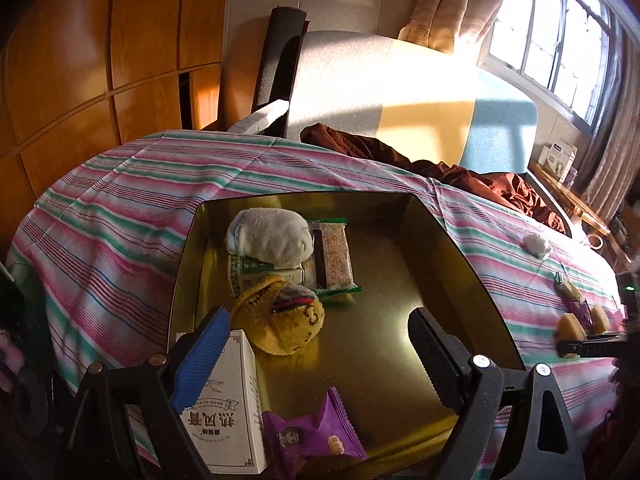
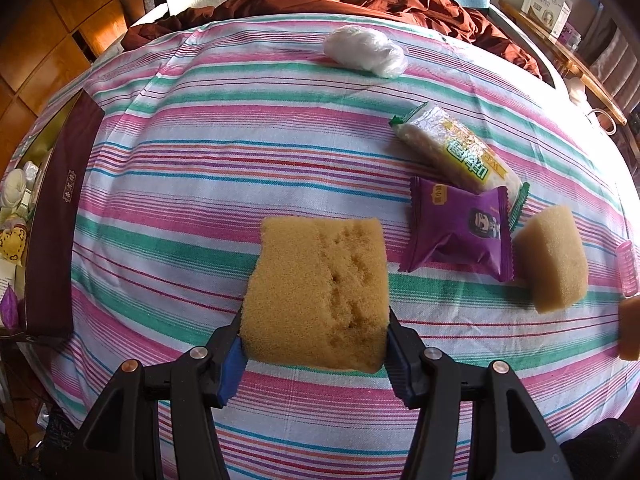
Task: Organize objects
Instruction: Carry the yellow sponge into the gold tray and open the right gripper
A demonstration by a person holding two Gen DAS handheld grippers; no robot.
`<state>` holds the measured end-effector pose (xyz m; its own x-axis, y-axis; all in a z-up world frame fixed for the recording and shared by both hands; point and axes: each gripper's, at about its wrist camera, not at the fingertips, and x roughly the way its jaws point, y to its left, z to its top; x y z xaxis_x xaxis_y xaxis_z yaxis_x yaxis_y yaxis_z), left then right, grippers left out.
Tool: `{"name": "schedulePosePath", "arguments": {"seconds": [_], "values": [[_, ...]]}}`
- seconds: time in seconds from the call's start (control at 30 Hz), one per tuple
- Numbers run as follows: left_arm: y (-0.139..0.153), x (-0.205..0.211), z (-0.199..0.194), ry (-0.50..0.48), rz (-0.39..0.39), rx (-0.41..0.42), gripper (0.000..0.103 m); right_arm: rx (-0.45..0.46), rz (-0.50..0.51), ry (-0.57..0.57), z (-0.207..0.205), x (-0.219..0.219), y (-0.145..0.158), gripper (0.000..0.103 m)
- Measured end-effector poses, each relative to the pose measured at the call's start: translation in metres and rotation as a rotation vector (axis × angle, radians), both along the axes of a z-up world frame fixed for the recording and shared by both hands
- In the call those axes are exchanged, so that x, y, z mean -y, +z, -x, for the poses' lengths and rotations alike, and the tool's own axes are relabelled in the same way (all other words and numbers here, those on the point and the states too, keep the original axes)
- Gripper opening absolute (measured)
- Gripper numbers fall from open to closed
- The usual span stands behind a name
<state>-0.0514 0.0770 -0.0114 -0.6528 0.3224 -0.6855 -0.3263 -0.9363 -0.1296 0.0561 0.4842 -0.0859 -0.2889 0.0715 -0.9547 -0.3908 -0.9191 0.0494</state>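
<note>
The job looks partly done. The gold-lined tin box [image 1: 460, 264] on the striped bedsheet [image 1: 120, 208] already holds 6 things: a rolled white sock [image 1: 268, 238] toward its far-left corner, a green-and-white carton [image 1: 256, 272] under that sock, a green-edged cracker pack [image 1: 332, 258] beside them, a yellow knitted sock ball [image 1: 280, 320] in the middle-left, a white medicine box [image 1: 224, 404] at the near-left corner and a purple snack pouch [image 1: 312, 436] at the near edge. The left gripper [image 1: 316, 354] hangs over the near part of the box with its jaws spread wide and nothing between them.

The right gripper [image 2: 314, 354] points down at the sheet with its jaws narrowed onto a yellow sponge block [image 2: 320, 292], pads pressing both sides; I cannot tell whether the sponge is lifted or resting on the cloth.

Left out on the sheet: a second sponge [image 2: 556, 258] toward the right edge, a purple pouch [image 2: 460, 232] just beside it, a rice-cracker pack [image 2: 456, 152] touching that pouch, and a clear plastic bundle [image 2: 366, 50] near the far edge. So at least 5 items remain, counting the held sponge.

At the right margin a pink ribbed object [image 2: 628, 268] and another tan piece [image 2: 630, 332] are cut off and hard to name. The box's maroon outer wall [image 2: 60, 220] hides most of its contents from the right wrist view.
</note>
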Motion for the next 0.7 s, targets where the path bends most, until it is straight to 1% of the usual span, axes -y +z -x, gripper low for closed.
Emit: {"name": "schedulePosePath", "arguments": {"seconds": [0.07, 0.13, 0.23, 0.3, 0.4, 0.47, 0.53, 0.6, 0.63, 0.67, 0.7], "values": [[-0.001, 0.002, -0.003, -0.001, -0.007, 0.006, 0.091, -0.046, 0.008, 0.003, 0.001, 0.008, 0.012, 0.059], [-0.002, 0.005, -0.006, 0.0, -0.012, 0.006, 0.091, -0.113, 0.044, 0.045, 0.006, 0.026, 0.028, 0.059], [0.001, 0.011, -0.006, 0.007, -0.023, 0.002, 0.091, -0.204, 0.064, 0.159, 0.019, 0.074, 0.055, 0.059], [0.002, 0.016, -0.006, 0.016, -0.034, 0.002, 0.091, -0.248, 0.078, 0.241, 0.034, 0.107, 0.069, 0.059], [0.002, 0.024, -0.006, 0.03, -0.04, 0.009, 0.091, -0.284, 0.093, 0.346, 0.057, 0.158, 0.079, 0.06], [0.002, 0.03, -0.007, 0.046, -0.037, 0.004, 0.091, -0.297, 0.088, 0.397, 0.07, 0.187, 0.078, 0.06], [0.001, 0.035, -0.008, 0.057, -0.025, -0.007, 0.091, -0.287, 0.102, 0.438, 0.085, 0.21, 0.071, 0.061], [-0.001, 0.039, -0.009, 0.065, -0.02, -0.006, 0.093, -0.269, 0.11, 0.468, 0.094, 0.228, 0.062, 0.07], [-0.003, 0.041, -0.009, 0.069, -0.02, -0.001, 0.093, -0.261, 0.11, 0.478, 0.096, 0.236, 0.059, 0.081], [-0.004, 0.043, -0.009, 0.072, -0.023, 0.004, 0.093, -0.256, 0.11, 0.486, 0.098, 0.242, 0.056, 0.086], [-0.006, 0.045, -0.009, 0.075, -0.025, 0.01, 0.093, -0.253, 0.106, 0.49, 0.099, 0.246, 0.053, 0.086]]}}
